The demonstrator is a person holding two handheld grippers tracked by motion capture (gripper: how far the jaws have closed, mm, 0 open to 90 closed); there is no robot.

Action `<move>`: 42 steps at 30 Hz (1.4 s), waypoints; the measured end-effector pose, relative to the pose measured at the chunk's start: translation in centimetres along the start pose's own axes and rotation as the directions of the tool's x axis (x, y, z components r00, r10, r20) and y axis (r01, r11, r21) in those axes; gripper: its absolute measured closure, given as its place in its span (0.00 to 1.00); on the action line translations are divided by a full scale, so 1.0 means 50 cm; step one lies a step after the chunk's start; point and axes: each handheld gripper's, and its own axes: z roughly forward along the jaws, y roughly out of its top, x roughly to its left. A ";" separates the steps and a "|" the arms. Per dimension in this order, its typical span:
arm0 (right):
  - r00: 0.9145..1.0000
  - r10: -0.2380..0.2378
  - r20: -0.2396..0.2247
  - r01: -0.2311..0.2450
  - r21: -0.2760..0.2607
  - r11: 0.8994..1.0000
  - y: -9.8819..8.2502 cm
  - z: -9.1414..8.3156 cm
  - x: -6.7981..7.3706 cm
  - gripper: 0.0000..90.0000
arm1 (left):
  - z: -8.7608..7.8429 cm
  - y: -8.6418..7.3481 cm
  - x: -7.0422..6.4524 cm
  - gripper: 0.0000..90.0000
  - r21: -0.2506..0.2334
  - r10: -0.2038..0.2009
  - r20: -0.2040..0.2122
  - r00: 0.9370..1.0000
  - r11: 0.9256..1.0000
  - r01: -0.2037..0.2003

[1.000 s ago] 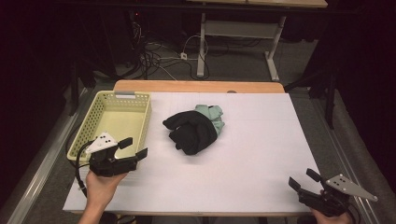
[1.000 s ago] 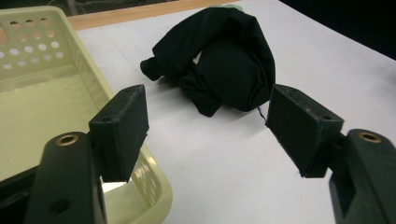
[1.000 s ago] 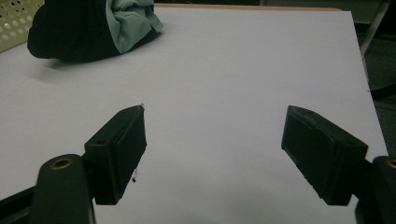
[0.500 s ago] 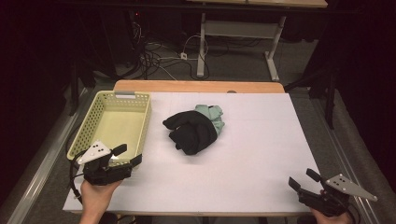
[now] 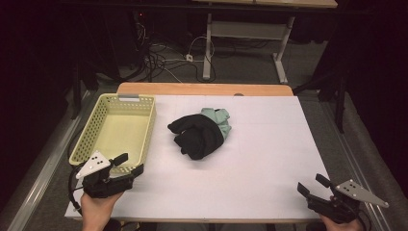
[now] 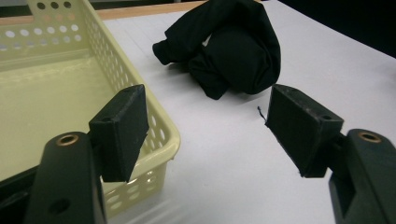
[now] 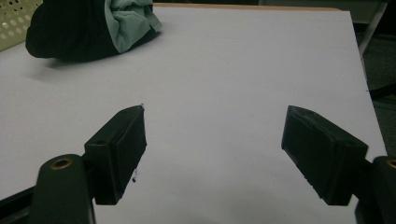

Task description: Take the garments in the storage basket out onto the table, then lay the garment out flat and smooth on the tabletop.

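A crumpled black garment lies mid-table with a pale green cloth tucked against its far side. To its left stands a pale yellow perforated basket, with nothing inside. My left gripper hovers at the basket's near right corner, jaws open and nothing between them. In the left gripper view the basket corner sits just past the left jaw, and the black garment lies beyond. My right gripper rests at the table's near right corner, open with nothing in it; its view shows the two cloths far off.
White paper covers the table, with a wooden strip along the far edge. Beyond the table stand a desk frame and floor cables. A metal rail runs along the left side.
My left gripper has drawn back toward the near edge and slightly left, dropping a little. The right gripper and the cloths have stayed put.
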 end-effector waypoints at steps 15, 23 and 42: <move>1.000 0.004 0.004 -0.004 0.005 1.000 0.001 0.002 0.000 0.25 | -0.019 -0.044 0.005 0.32 -0.017 -0.013 -0.017 1.000 1.000 0.013; 1.000 0.003 0.012 -0.003 0.009 1.000 0.002 0.004 0.002 0.25 | -0.019 -0.069 0.000 0.32 -0.015 -0.011 -0.016 1.000 1.000 0.011; 1.000 -0.011 -0.001 0.011 0.017 1.000 0.009 0.017 0.004 0.26 | -0.014 -0.075 -0.026 0.33 -0.021 -0.004 0.031 1.000 1.000 0.005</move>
